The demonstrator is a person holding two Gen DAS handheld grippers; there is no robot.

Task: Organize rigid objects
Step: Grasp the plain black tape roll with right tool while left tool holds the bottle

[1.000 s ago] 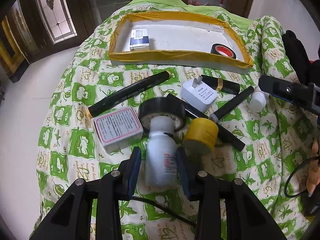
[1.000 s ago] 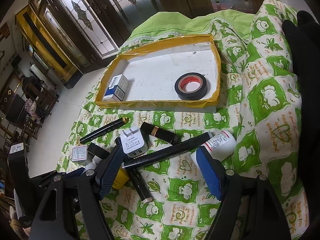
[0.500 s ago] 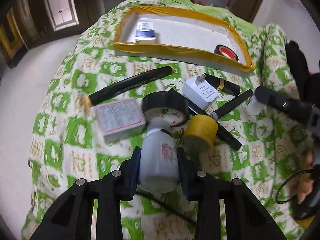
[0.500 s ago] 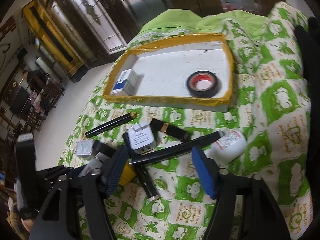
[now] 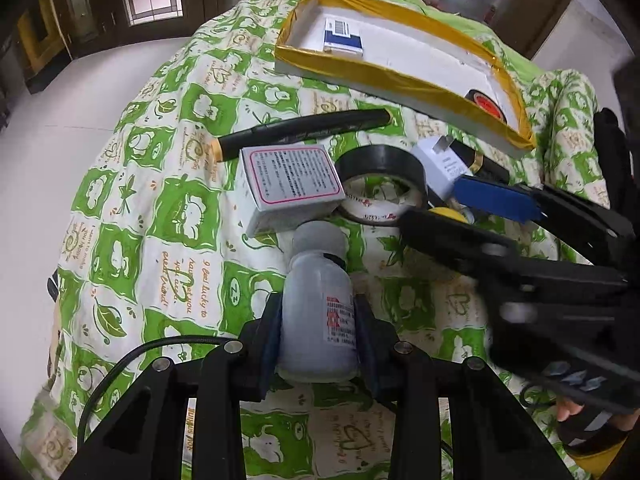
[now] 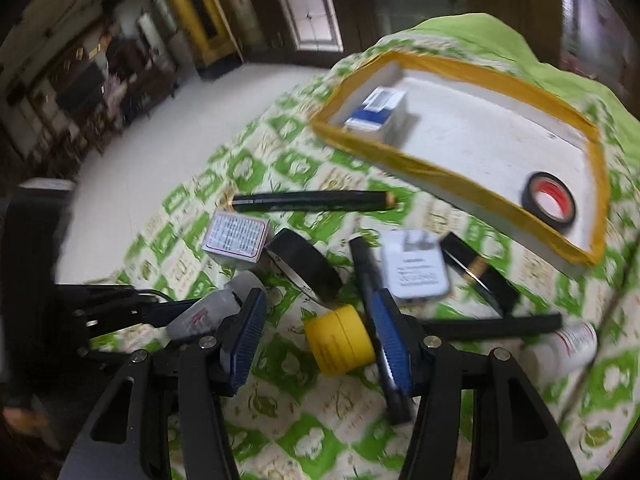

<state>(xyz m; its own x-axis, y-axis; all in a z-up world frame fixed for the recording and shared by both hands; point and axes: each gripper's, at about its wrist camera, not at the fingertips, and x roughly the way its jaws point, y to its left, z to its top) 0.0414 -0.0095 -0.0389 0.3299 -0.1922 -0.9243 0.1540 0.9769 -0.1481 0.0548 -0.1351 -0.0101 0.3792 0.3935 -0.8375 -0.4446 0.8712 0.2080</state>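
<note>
My left gripper [image 5: 316, 328] is shut on a white plastic bottle [image 5: 318, 304] and holds it just above the green patterned cloth; the bottle also shows in the right wrist view [image 6: 212, 312]. My right gripper [image 6: 320, 340] is open, its jaws either side of a yellow jar [image 6: 338, 338] without touching it. The right gripper reaches in from the right in the left wrist view [image 5: 460, 216]. A yellow-rimmed white tray [image 6: 460, 188] holds a blue and white box [image 6: 378, 114] and a small black tape roll [image 6: 550, 202].
On the cloth lie a white box with a pink border [image 5: 290, 184], a large black tape roll [image 5: 382, 184], a white charger [image 6: 414, 268], black pens [image 6: 308, 202], a black and gold tube [image 6: 478, 272] and a second white bottle [image 6: 568, 344].
The left gripper has lifted the white bottle and swung left. The right gripper has moved left and down over the yellow jar. The right view is blurred by motion.
</note>
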